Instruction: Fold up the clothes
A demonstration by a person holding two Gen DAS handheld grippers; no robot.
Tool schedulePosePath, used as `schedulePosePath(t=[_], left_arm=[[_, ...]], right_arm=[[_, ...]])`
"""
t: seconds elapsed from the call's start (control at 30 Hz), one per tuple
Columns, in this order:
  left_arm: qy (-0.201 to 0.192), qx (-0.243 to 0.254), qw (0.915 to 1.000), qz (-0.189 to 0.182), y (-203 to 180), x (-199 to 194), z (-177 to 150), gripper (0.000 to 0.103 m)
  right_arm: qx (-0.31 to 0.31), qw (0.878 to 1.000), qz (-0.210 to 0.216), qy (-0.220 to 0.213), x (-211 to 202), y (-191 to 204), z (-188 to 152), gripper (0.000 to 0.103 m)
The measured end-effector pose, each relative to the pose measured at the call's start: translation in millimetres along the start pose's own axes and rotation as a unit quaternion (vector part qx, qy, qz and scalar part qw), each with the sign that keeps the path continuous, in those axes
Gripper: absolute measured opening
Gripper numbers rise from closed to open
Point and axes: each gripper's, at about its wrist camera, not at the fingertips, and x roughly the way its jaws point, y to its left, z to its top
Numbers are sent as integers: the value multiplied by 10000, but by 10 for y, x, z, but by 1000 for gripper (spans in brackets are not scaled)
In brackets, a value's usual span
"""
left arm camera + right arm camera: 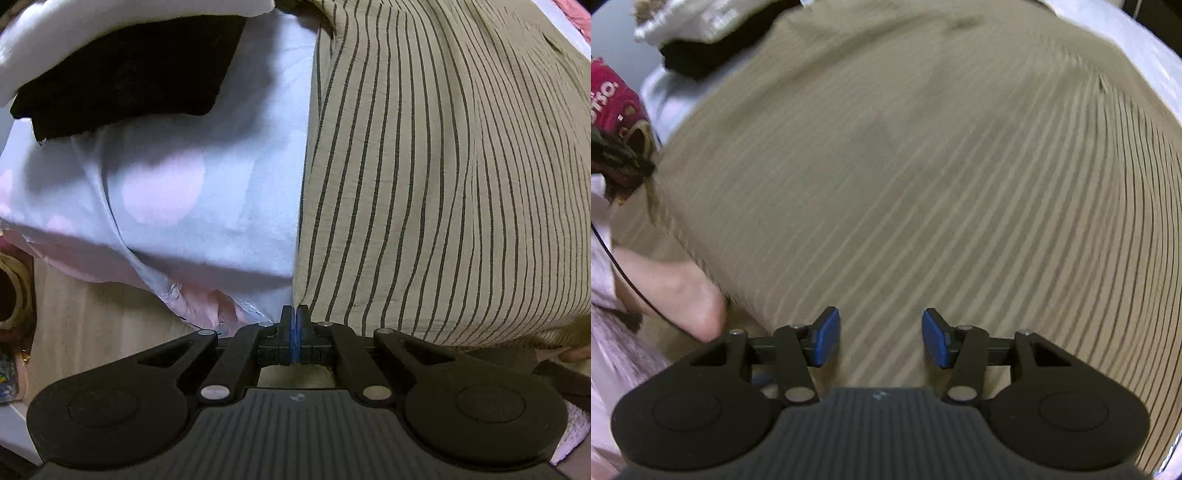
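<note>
The left gripper (294,317) has its jaws pressed together on the near corner of the striped garment (443,184), whose straight left edge runs directly ahead of the fingertips and up the view. The khaki cloth spreads ahead and to the right of that tool over a pale bedsheet (207,206); a black folded item (122,74) lies ahead and off to its left.

The right gripper (881,338) stands with its blue pads well apart and holds nothing. The same striped cloth fills nearly everything ahead of it, though motion blur there makes it hard to say whether the pads touch the fabric or hover just above it. A person's forearm (683,291) shows low on that tool's left.

Judging by one corner pinched and the other tool free over the cloth, a fold or a straightening of this garment is in hand. The next move probably calls for the open tool to find a matching edge or corner and close on it.
</note>
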Motion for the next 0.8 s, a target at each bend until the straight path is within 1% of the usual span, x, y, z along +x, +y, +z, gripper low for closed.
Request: schedulePosePath(t=[0.1, 0.2, 0.23, 0.27, 0.33, 0.43, 0.47, 0.57, 0.67, 0.8], left_arm=[[29, 19, 9999, 126, -58, -20, 38, 0], [-65, -40, 9998, 202, -93, -112, 92, 2], [-98, -63, 9997, 217, -105, -152, 108, 5], [-142, -81, 9996, 229, -120, -194, 124, 11], [-350, -72, 9991, 217, -185, -296, 161, 18], [-650, 31, 9978, 144, -330, -447, 269, 20], [-740, 73, 9972, 109, -384, -492, 310, 21], [-953, 299, 9949, -146, -580, -616, 484, 25], [-1100, 678, 9911, -319, -901, -702, 710, 26], [-1270, 1177, 9829, -634, -1383, -803, 1012, 26]], right_arm=[[-67, 9999, -72, 71, 7, -33, -160, 54], [-53, 9998, -145, 110, -41, -32, -275, 54], [-41, 9998, -160, 125, -59, -28, -312, 54], [-33, 9998, -159, 131, -84, -21, -339, 54], [21, 9998, -154, 99, -148, -31, -387, 54], [189, 9997, -151, -40, -268, -102, -453, 54], [245, 9996, -150, -86, -308, -125, -475, 54], [505, 9983, -234, -157, -421, -255, -567, 54], [827, 9960, -295, -186, -559, -445, -679, 54], [1175, 9912, -561, -221, -795, -740, -849, 55]])
